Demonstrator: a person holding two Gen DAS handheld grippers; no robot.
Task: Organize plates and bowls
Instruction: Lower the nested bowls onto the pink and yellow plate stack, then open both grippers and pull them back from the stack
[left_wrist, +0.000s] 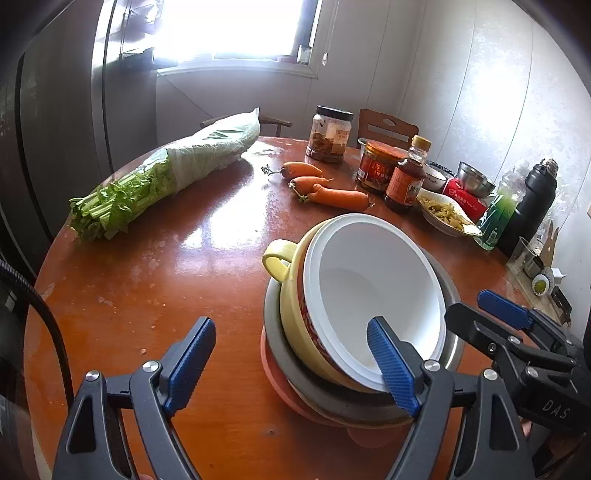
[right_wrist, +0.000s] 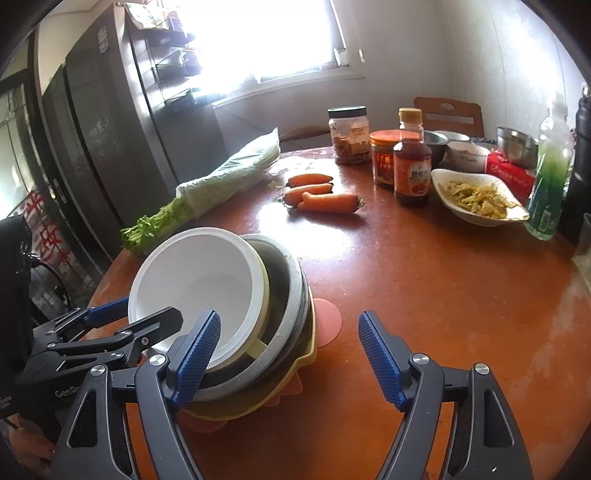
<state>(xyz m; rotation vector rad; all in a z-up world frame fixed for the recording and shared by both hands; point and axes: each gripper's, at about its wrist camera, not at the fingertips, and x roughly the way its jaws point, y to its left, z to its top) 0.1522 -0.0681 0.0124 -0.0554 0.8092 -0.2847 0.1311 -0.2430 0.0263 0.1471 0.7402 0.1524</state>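
A round reddish-brown table (left_wrist: 207, 236) stands under a bright window. Near its front edge sits a tilted stack of bowls: a white bowl (left_wrist: 373, 299) on top, nested in a yellow-handled bowl (left_wrist: 286, 280), a grey metal bowl (right_wrist: 291, 295) and a pink plate (right_wrist: 327, 319) below. The left gripper (left_wrist: 291, 363) is spread wide, one fingertip overlapping the white bowl's rim. The right gripper (right_wrist: 288, 358) is likewise spread, just beside the stack. Beyond the stack lie carrots (left_wrist: 332, 192), bagged celery (left_wrist: 162, 177) and jars (left_wrist: 330, 134).

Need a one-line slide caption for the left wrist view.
Open left claw beside a tilted stack of nested bowls topped by a white bowl, on a round wooden table.
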